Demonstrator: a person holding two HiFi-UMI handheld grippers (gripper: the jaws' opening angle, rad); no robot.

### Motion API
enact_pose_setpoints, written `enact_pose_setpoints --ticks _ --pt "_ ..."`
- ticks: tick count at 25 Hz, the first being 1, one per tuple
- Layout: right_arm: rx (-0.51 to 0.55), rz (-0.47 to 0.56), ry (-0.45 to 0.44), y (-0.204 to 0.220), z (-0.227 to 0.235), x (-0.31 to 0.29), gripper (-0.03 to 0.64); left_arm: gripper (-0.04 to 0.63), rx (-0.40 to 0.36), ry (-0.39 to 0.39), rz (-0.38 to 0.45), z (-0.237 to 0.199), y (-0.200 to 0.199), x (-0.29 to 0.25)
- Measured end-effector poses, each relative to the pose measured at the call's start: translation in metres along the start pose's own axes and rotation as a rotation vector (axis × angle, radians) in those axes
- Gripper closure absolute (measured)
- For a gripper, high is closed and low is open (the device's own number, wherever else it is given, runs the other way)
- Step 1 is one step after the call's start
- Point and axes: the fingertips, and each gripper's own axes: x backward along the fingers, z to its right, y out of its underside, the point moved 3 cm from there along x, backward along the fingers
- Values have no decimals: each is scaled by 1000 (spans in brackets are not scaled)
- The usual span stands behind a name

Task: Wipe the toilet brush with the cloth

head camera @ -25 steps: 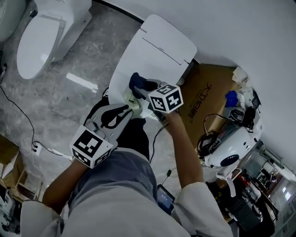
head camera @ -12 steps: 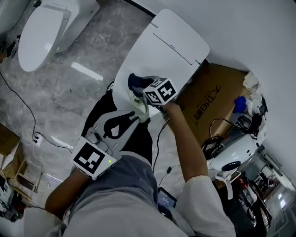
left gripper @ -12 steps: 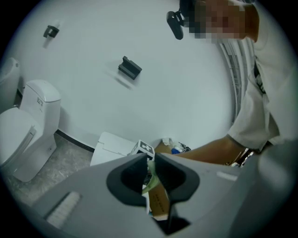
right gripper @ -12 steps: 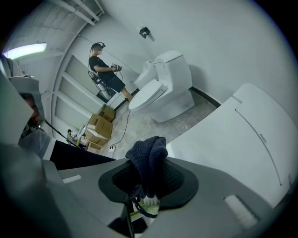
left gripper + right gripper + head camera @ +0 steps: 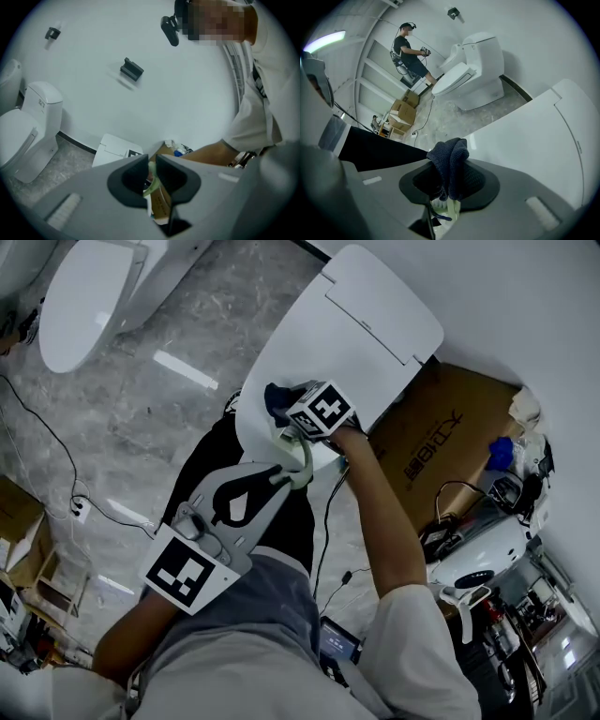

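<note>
As left tool (image 5: 150,174) nips curved brush (image 5: 302,461), right tool (image 5: 449,182) nips knit cloth (image 5: 451,159).

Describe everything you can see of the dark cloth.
The cloth is dark blue with a coarse knitted look, bunched into folds. The right tool is shut on it, a rounded wad sticking out past the jaws. It is held over the white toilet lid, with the pale green toilet brush close by.

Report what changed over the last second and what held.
The right gripper, shut on the cloth, slid up along the toilet brush, away from the left gripper. Nothing was taken hold of or let go: the left gripper still clamps the brush handle and the right still holds the cloth.
</note>
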Motion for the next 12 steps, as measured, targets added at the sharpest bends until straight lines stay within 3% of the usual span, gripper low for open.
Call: enact_pose_setpoints --ticks 12 --pt "108 -140 -48 3 -1 -30 509 595 3 -19 -6 1 7 1"
